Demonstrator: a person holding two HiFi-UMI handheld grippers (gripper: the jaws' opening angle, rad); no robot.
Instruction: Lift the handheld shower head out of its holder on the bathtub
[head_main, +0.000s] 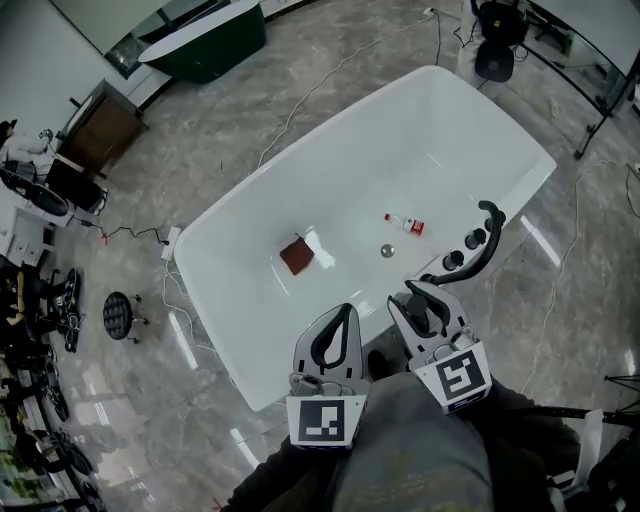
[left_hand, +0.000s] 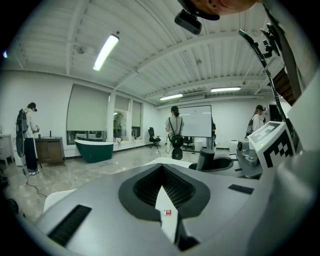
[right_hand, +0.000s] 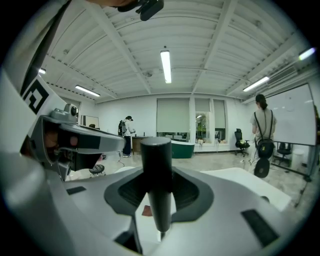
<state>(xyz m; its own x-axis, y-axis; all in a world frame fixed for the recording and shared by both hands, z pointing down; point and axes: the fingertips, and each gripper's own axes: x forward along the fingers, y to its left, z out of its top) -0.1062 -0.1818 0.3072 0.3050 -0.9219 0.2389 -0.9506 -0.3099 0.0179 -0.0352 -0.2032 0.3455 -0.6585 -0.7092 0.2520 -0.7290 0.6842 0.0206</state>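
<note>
Shower head sits clamped in my right gripper's jaws, at the near right rim of the tub. My left gripper has its jaws together, empty. I'd pull straight along the handle without twisting until the tip clears. Its long axis is upright, blunt end up, taper down.

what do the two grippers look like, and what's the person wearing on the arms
The left gripper and the right gripper match: light grey moulded jaws lined with black ribbed pads. Behind each sits a white marker cube printed with black squares. The sleeves are dark.
</note>
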